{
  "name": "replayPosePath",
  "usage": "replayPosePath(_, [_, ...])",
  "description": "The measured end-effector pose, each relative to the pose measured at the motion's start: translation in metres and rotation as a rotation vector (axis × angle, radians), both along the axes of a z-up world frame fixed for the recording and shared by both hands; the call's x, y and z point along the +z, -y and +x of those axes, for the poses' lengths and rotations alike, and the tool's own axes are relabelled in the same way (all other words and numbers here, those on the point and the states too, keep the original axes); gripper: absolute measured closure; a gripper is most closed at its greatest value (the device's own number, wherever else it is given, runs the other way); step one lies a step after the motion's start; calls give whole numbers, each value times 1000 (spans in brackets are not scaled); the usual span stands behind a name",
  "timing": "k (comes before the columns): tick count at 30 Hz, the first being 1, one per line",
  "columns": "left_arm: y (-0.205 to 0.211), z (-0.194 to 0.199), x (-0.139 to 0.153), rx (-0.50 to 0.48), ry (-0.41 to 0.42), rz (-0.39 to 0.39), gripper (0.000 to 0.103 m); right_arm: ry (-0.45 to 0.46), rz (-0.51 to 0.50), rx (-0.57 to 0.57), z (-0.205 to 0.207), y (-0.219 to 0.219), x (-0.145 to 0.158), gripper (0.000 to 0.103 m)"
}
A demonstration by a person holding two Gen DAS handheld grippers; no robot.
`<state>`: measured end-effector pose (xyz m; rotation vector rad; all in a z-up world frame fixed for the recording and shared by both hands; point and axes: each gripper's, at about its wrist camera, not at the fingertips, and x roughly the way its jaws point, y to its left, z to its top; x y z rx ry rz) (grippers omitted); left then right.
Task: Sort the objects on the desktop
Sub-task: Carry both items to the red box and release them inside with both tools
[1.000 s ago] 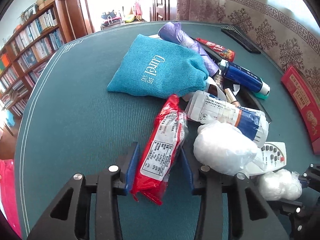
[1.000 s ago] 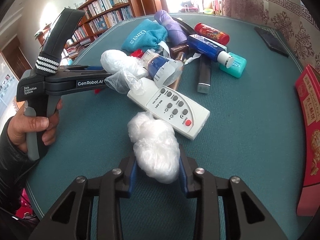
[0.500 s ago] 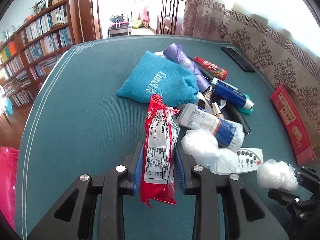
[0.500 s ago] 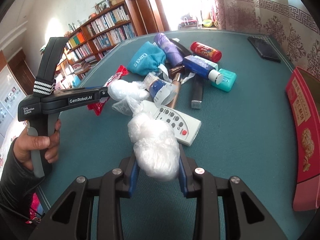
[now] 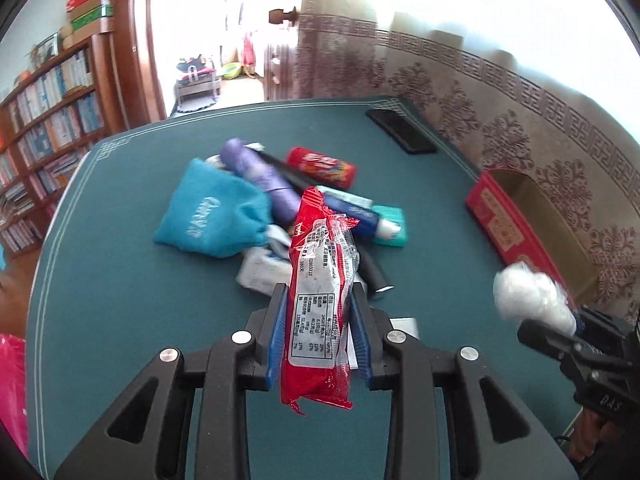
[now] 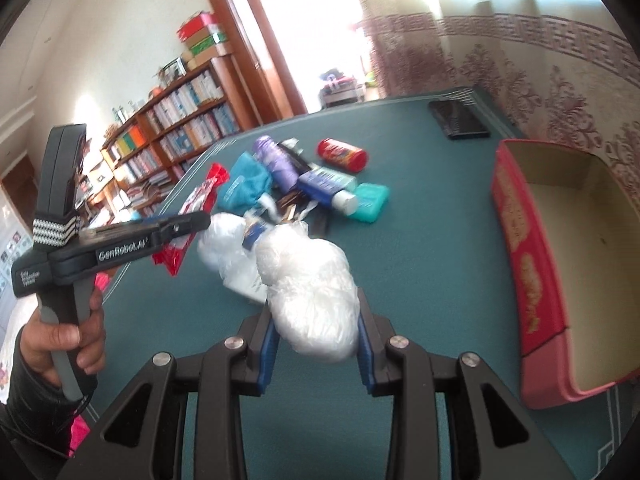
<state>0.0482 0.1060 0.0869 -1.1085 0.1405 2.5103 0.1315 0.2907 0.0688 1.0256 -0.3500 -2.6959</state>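
Green felt covers the table [image 5: 120, 320] under both my tools, with bookshelves and an open doorway behind. My left gripper [image 5: 318, 334] pinches a red snack packet [image 5: 320, 304] across its lower half, the blue pads pressed on either long edge, and the packet stands up out of the jaws, clear of the felt. It looks light and crinkly (film wrap, so slick); I judge a squeeze on the flat middle, where the contents give some body, safer than the thin crimped ends. My right gripper [image 6: 316, 344] is clamped on a white plastic-wrapped bundle [image 6: 310, 292], soft and puffy, bulging above the pads. It should weigh almost nothing and compress easily, so I judge the grip belongs across its fattest part, not on loose film that could slide out.

Beyond the jaws lies the rest of the pile: a second white bundle [image 6: 224, 250], a teal drawstring pouch [image 5: 212, 216], a purple folded umbrella [image 5: 260, 176], a blue tube [image 5: 352, 212], a teal case [image 6: 370, 200] and a red can [image 5: 322, 166]. To my right stands an open red box [image 6: 524, 264], apparently empty inside. A dark flat case [image 5: 400, 130] lies near the far edge.
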Motion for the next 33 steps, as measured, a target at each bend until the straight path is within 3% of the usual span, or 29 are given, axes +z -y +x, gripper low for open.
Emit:
replayPosePath(8, [-70,14,10,-140,-2,6,71,-71,10,-236,25,-71,15,66])
replayPosePath(15, [-128,26,14,-260,-5,10,71,-68,61,-408,42,-121,18,66])
replayPosePath(23, [-184,42,19,-370,-8,11,71,-12,66,-510,46,-158,5,66])
replayPosePath(33, [-235,54,19,-471,-16,15,71,4,75,-572,48,-175,-1,66])
